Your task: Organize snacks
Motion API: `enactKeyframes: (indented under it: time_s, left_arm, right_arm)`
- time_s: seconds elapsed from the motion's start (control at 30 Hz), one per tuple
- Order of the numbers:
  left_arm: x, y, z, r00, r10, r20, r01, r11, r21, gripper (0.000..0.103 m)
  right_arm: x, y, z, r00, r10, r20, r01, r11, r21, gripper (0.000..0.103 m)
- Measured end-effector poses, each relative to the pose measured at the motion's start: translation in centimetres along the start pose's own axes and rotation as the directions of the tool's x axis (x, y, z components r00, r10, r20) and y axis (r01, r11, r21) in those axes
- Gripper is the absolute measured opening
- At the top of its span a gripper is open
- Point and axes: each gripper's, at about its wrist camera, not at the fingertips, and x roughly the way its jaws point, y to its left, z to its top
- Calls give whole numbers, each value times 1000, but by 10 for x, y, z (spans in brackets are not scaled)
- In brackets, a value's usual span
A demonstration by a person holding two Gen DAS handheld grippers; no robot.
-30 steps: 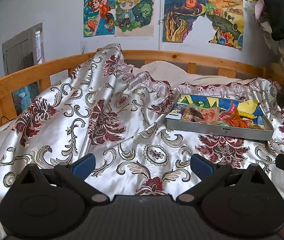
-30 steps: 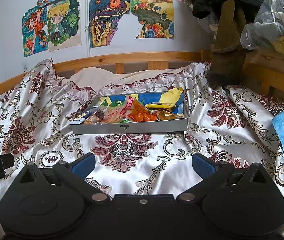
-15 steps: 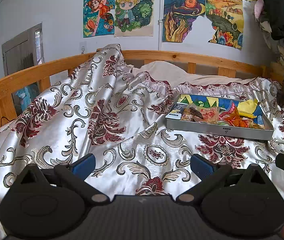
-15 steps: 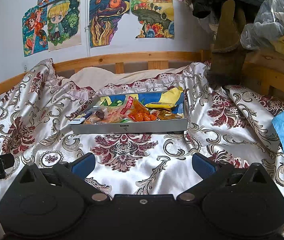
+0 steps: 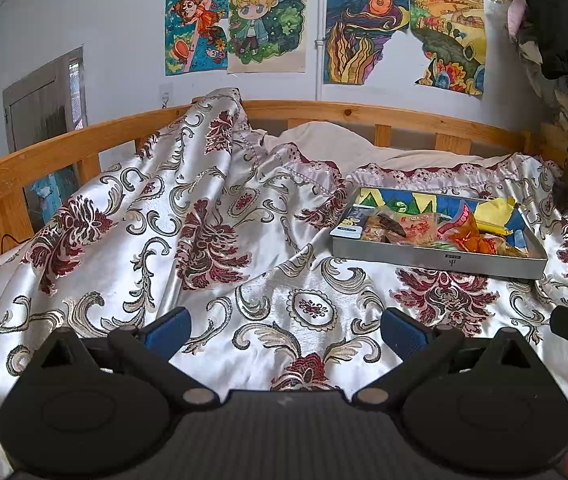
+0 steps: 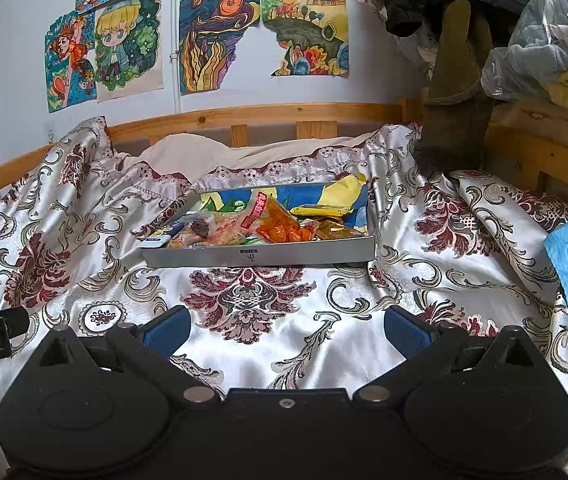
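The grey tray rests on the patterned bedspread of the bed, with its long front wall facing both cameras. Inside the tray lie mixed snack packets: an orange packet near the middle, a yellow wrapper behind and to the right of it, and a blue-and-white box at the tray's left end. The right claw is positioned directly in front of the tray, well apart from it, with both blue fingers spread wide and nothing between them. The left claw is positioned in front of the tray and off to its left, also fully spread and holding nothing. The wooden bed rail runs behind the tray, and coloured drawings hang on the wall above the rail.
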Motion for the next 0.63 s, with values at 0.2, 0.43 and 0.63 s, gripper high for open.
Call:
enactKeyframes:
  time_s: [0.2, 0.43, 0.63]
  left_arm:
    - [0, 1, 0, 1000, 17, -13, -17, 1000, 19, 103]
    - [-1, -3, 0, 999, 47, -12, -46, 997, 54, 103]
    - [-1, -2, 1, 999, 40, -13, -40, 998, 55, 103]
  right_arm:
    - [0, 0, 0, 1000, 0, 0, 0, 1000, 0, 102]
    - [0, 1, 1, 1000, 0, -1, 0, 1000, 0, 102]
    - [0, 1, 0, 1000, 0, -2, 0, 1000, -1, 102]
